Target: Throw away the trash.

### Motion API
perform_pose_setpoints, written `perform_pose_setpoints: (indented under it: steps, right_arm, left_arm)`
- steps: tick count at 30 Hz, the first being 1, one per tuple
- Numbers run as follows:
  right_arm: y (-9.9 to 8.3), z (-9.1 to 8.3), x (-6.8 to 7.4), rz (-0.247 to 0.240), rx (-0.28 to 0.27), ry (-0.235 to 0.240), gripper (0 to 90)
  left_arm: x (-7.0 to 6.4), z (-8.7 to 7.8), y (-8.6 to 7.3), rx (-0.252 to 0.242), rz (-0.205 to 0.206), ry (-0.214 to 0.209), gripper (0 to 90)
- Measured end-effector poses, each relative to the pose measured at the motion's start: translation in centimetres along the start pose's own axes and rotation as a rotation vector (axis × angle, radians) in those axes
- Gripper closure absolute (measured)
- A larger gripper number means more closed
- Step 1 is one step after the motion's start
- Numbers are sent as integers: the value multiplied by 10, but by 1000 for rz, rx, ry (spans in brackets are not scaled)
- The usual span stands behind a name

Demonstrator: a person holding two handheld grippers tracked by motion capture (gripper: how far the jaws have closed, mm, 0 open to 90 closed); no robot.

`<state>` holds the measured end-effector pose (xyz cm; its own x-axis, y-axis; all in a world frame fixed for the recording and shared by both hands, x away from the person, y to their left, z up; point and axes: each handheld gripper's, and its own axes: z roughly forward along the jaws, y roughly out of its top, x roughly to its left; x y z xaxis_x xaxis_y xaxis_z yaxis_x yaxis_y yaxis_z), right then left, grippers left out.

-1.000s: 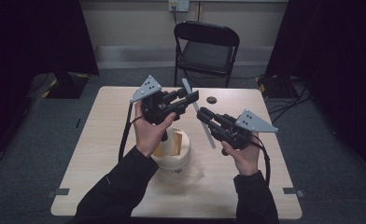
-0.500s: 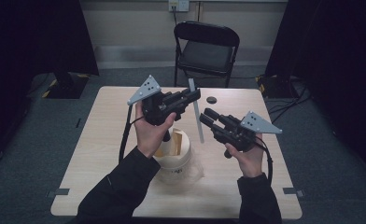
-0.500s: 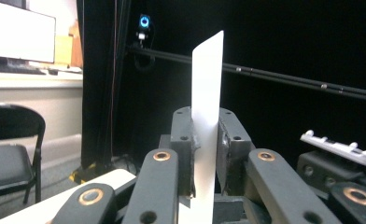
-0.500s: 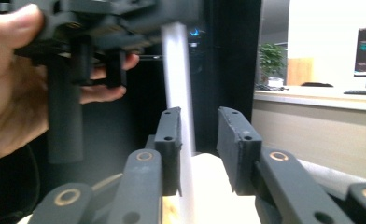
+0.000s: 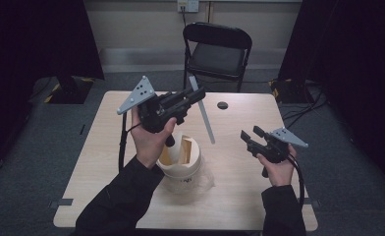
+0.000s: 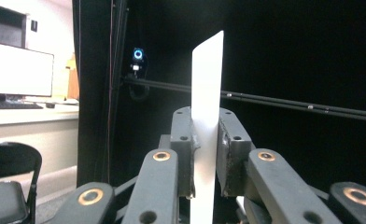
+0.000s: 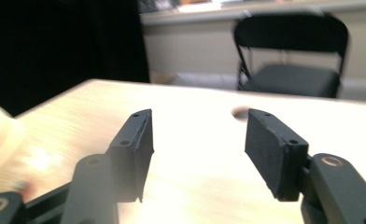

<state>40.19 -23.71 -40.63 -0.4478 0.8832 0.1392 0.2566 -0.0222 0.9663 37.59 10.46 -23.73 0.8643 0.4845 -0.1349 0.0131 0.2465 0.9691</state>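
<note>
Hands hold two grippers above a wooden table [image 5: 107,162]; we see the left gripper [image 5: 193,96] pinching a thin white strip [image 5: 204,114] near its upper end, so that the strip hangs down and ends above and just right of a cream cup [image 5: 183,162] holding similar flat sticks. Well right of the cup, the right gripper [image 5: 249,137] hovers with jaws wide apart and nothing between them. We judge the strip is mid-transfer; the next move likely means lowering it into the cup or handing it across.
</note>
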Motion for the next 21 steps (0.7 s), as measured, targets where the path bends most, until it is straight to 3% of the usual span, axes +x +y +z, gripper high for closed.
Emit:
perform_pose_setpoints:
  steps: [2, 3, 6, 11, 15, 17, 21]
  right_arm:
    - [-4, 1, -4, 9, 11, -14, 407]
    - [-15, 3, -13, 18, 58, -60, 395]
    - [-27, 5, -21, 27, 109, -94, 388]
    - [-42, 8, -30, 29, 162, -122, 383]
    - [-48, 11, -30, -11, 217, -148, 376]
    - [-52, 13, -31, 7, 221, -149, 380]
    - [-62, 15, -35, -3, 275, -178, 375]
  left_arm:
    - [-1, -4, 3, -13, 3, -1, 793]
    - [-2, -6, 5, -20, 5, -1, 793]
    - [-5, -19, 15, -52, 21, 0, 793]
    - [-7, -38, 32, -102, 42, 7, 793]
    - [-9, -50, 40, -114, 62, 16, 793]
    - [-9, -57, 42, -114, 76, 27, 793]
    - [-6, -73, 47, -123, 97, 52, 793]
